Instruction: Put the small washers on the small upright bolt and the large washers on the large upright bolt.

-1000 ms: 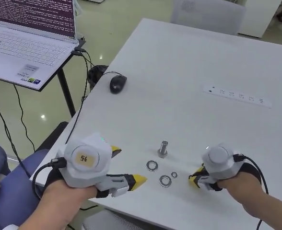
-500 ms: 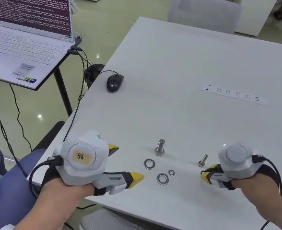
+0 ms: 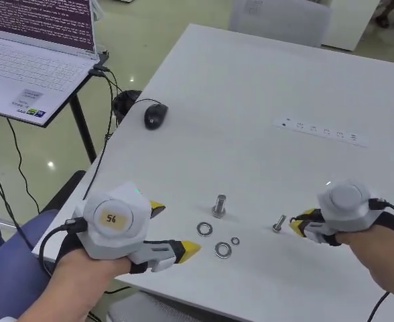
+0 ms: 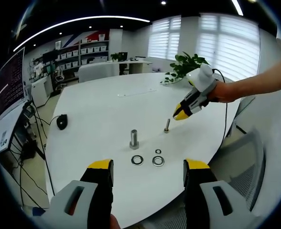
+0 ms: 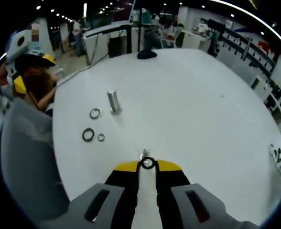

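The large upright bolt [image 3: 219, 206] stands near the table's front edge, with the small upright bolt [image 3: 278, 224] to its right. Two large washers [image 3: 204, 229] [image 3: 223, 250] and one small washer [image 3: 235, 241] lie flat in front of the large bolt. My left gripper [image 3: 173, 229] hovers open left of them, nothing between its fingers. My right gripper [image 3: 303, 225] is just right of the small bolt. In the right gripper view it [image 5: 147, 167] is shut on a small washer [image 5: 147, 163], with the small bolt [image 5: 144, 153] right beyond the tips.
A black mouse [image 3: 154, 118] lies at the table's left edge and a white power strip [image 3: 321, 132] farther back on the right. A laptop [image 3: 29, 60] sits on a stand left of the table. The table's front edge [image 3: 204, 295] runs close below the washers.
My right gripper has moved to the right, away from the loose washers, uncovering the small bolt. The left gripper has stayed about where it was.
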Demonstrator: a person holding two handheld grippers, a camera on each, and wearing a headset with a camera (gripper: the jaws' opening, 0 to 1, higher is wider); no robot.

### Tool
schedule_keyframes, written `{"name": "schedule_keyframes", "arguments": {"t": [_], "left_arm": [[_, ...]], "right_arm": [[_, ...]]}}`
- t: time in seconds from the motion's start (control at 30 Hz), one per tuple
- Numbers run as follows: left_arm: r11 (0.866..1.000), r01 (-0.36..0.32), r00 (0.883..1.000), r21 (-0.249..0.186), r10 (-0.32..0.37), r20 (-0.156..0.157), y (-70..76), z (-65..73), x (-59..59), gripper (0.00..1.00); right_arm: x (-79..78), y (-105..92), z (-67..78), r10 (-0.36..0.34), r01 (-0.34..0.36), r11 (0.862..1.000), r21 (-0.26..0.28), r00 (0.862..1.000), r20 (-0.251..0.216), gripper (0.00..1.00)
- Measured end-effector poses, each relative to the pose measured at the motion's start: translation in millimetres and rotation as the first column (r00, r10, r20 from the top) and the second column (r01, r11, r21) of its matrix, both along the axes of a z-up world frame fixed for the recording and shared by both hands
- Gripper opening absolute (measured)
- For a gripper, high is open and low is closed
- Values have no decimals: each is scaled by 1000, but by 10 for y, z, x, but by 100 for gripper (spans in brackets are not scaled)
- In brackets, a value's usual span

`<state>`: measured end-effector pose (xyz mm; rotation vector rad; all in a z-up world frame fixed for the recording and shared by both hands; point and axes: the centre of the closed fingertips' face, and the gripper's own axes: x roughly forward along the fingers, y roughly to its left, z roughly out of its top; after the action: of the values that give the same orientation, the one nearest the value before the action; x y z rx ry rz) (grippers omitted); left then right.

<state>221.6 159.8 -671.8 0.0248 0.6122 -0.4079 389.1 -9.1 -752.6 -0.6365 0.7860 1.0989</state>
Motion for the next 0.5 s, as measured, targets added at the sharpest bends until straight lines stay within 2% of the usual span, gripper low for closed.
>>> {"name": "schedule_keyframes", "arguments": {"t": [0.3, 0.5], "left_arm": [[1000, -10, 1000, 3, 10, -2, 32, 0, -20, 58], [1000, -17, 1000, 4, 17, -1, 59, -3, -20, 58]], "right_arm": [[7, 156, -43, 48, -48, 999, -18, 999, -6, 14], [30, 167, -83, 61, -61, 997, -45, 998, -4, 14]]}}
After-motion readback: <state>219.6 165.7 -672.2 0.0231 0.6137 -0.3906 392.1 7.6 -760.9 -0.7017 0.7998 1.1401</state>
